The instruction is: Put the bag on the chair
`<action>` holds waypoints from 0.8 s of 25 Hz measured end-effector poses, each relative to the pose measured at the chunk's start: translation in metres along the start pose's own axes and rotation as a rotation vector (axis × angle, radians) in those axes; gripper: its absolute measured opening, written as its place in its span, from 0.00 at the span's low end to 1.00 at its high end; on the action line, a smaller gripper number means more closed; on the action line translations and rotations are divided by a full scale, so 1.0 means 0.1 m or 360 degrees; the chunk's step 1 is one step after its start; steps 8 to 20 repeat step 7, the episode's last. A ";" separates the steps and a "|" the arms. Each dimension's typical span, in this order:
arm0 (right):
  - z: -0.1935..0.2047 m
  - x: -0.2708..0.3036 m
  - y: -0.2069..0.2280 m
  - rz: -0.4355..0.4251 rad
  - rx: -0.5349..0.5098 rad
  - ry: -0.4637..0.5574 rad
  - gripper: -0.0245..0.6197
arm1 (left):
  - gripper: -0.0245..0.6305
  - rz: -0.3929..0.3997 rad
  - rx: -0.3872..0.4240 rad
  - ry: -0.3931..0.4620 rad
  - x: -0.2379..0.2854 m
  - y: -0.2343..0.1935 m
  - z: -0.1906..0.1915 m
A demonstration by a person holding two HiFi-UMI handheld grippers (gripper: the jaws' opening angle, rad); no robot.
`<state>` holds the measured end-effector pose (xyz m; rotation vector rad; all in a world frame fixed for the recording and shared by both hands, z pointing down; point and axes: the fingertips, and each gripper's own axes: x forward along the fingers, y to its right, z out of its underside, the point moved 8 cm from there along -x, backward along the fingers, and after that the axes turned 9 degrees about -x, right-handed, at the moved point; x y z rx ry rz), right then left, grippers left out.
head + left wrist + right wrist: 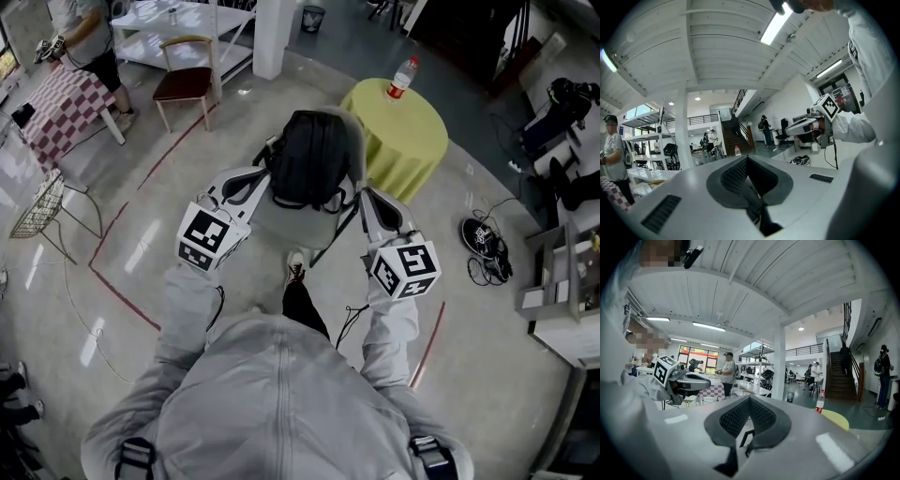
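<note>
The black bag (309,157) hangs upright between my two grippers, over the seat of the grey chair (278,225); whether it touches the seat I cannot tell. My left gripper (266,169) reaches the bag's left side. Its jaws (746,158) are shut, and a dark strap (757,206) runs down from between the pads. My right gripper (364,194) is at the bag's lower right. It is shut too (750,398), with a thin black strap piece (744,439) showing in the gap. Both gripper views look out over the room, so the bag itself is hidden there.
A round yellow table (408,141) with a bottle (401,77) stands just right of the chair. A wooden chair (187,80), a checkered table (58,105) and a person (89,33) are at the far left. Cables (485,248) lie on the floor at right.
</note>
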<state>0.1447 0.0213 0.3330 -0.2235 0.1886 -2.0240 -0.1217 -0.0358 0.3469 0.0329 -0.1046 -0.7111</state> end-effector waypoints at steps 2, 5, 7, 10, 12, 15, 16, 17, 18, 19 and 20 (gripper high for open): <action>0.01 0.02 0.02 -0.0001 0.0005 -0.0001 0.05 | 0.04 0.0010 -0.0012 0.0001 0.03 -0.01 0.03; 0.03 0.07 0.02 -0.0013 0.0001 -0.0005 0.05 | 0.05 0.0014 -0.0016 -0.0002 0.08 -0.04 0.04; 0.04 0.11 0.03 -0.0021 -0.0001 -0.0007 0.05 | 0.04 0.0013 -0.0020 -0.0003 0.11 -0.07 0.04; 0.04 0.11 0.03 -0.0021 -0.0001 -0.0007 0.05 | 0.04 0.0013 -0.0020 -0.0003 0.11 -0.07 0.04; 0.04 0.11 0.03 -0.0021 -0.0001 -0.0007 0.05 | 0.04 0.0013 -0.0020 -0.0003 0.11 -0.07 0.04; 0.04 0.11 0.03 -0.0021 -0.0001 -0.0007 0.05 | 0.04 0.0013 -0.0020 -0.0003 0.11 -0.07 0.04; 0.04 0.11 0.03 -0.0021 -0.0001 -0.0007 0.05 | 0.04 0.0013 -0.0020 -0.0003 0.11 -0.07 0.04; 0.04 0.11 0.03 -0.0021 -0.0001 -0.0007 0.05 | 0.04 0.0013 -0.0020 -0.0003 0.11 -0.07 0.04; 0.04 0.11 0.03 -0.0021 -0.0001 -0.0007 0.05 | 0.04 0.0013 -0.0020 -0.0003 0.11 -0.07 0.04; 0.04 0.11 0.03 -0.0021 -0.0001 -0.0007 0.05 | 0.04 0.0013 -0.0020 -0.0003 0.11 -0.07 0.04; 0.04 0.11 0.03 -0.0021 -0.0001 -0.0007 0.05 | 0.04 0.0013 -0.0020 -0.0003 0.11 -0.07 0.04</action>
